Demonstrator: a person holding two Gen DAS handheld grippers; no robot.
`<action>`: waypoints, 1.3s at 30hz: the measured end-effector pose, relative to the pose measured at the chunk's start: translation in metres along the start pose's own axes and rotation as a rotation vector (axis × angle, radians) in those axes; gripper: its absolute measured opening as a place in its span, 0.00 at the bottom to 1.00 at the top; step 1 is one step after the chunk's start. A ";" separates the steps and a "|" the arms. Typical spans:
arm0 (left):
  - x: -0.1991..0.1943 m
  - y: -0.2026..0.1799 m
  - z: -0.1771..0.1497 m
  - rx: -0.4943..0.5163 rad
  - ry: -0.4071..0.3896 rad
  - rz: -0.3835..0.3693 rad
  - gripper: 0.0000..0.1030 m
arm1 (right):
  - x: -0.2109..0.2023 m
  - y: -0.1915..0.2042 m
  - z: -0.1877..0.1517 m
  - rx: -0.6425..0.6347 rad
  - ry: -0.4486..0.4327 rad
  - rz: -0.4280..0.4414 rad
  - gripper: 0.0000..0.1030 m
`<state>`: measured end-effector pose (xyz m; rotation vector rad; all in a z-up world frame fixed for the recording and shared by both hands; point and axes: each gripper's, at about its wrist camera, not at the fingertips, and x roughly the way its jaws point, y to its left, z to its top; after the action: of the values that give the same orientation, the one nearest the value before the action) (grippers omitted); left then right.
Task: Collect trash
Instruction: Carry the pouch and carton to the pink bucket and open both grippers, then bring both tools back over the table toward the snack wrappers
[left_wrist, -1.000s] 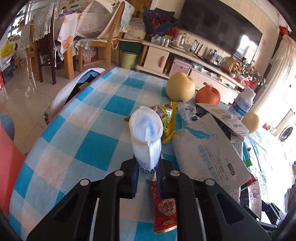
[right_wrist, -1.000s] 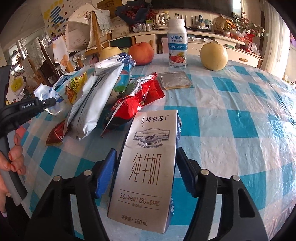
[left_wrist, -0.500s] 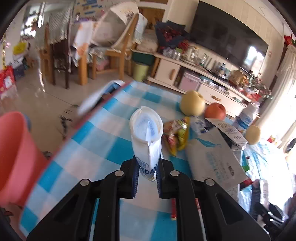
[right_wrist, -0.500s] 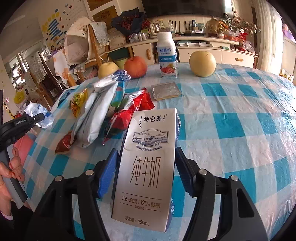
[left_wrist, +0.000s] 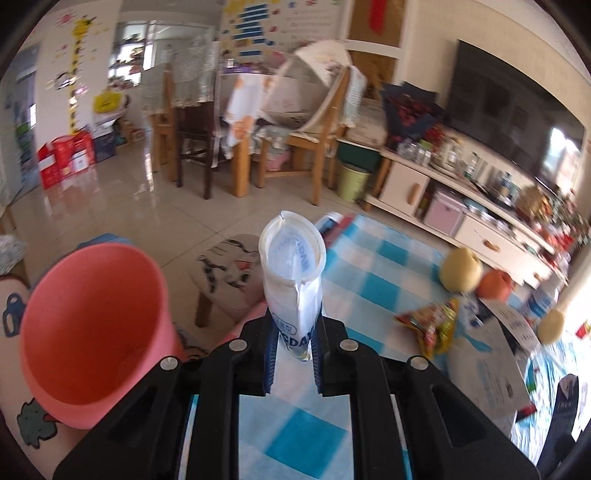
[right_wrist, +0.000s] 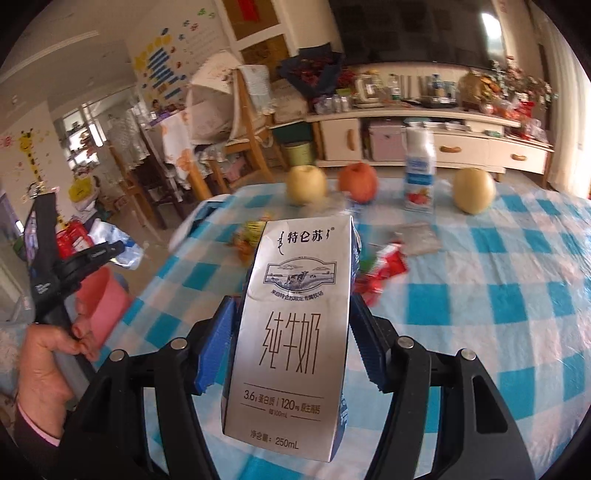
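Observation:
My left gripper (left_wrist: 293, 347) is shut on a white milk pouch (left_wrist: 291, 275) and holds it upright above the table's left edge. A pink bin (left_wrist: 88, 332) stands on the floor just left of it, mouth open toward me. It also shows in the right wrist view (right_wrist: 99, 299), below the left gripper (right_wrist: 110, 251). My right gripper (right_wrist: 291, 347) is shut on a silver milk carton (right_wrist: 295, 332), held above the checked tablecloth (right_wrist: 480, 295). Snack wrappers lie on the table: a red one (right_wrist: 384, 266) and a yellow-green one (left_wrist: 432, 325).
Two pears (right_wrist: 306, 184) (right_wrist: 474, 190), an apple (right_wrist: 358, 181) and a yogurt bottle (right_wrist: 419, 177) stand at the table's far side. A large white bag (left_wrist: 491, 369) lies on the table. A stool (left_wrist: 229, 273) stands beyond the bin. Chairs and a TV cabinet stand behind.
My left gripper has swung left off the table with the pouch, so the pink bin has come into view beside it. My right gripper has lifted the carton slightly and turned left.

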<state>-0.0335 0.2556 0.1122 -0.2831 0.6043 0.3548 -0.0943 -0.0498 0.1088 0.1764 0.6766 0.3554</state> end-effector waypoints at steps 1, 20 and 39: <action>0.000 0.007 0.003 -0.014 -0.002 0.016 0.16 | 0.004 0.012 0.004 -0.012 0.002 0.026 0.61; -0.008 0.200 0.045 -0.365 -0.020 0.415 0.16 | 0.141 0.272 0.048 -0.258 0.154 0.468 0.61; 0.007 0.226 0.035 -0.427 0.040 0.431 0.56 | 0.170 0.283 0.026 -0.288 0.154 0.358 0.86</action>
<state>-0.1016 0.4735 0.1008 -0.5717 0.6249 0.8997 -0.0293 0.2750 0.1075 -0.0061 0.7371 0.8113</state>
